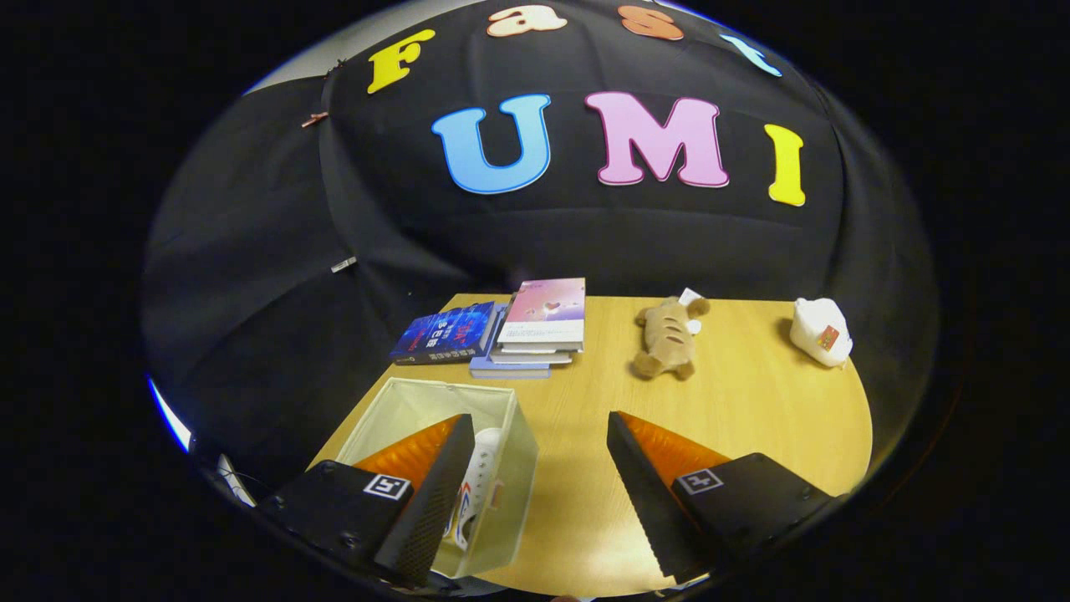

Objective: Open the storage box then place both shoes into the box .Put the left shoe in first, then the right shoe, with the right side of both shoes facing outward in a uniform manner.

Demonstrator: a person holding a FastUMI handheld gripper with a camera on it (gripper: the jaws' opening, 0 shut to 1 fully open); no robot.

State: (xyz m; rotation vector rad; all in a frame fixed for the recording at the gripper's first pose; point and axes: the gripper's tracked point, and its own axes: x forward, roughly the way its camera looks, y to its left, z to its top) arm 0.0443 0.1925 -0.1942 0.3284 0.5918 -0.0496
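A pale, translucent storage box point(510, 435) stands open on the wooden table point(752, 418), under and just ahead of my left finger. Inside it lies a white shoe point(482, 477) with red and blue marks, partly hidden by that finger point(435, 493). My gripper point(539, 431) hovers above the table's near side, open wide, with nothing between its fingers. The right finger point(648, 477) is over bare wood, to the right of the box.
A stack of books point(539, 330) and a dark blue book point(443, 334) lie at the table's far left, beyond the box. A brown plush toy point(667, 339) rests at the far middle, and a white plush toy point(821, 332) at the far right.
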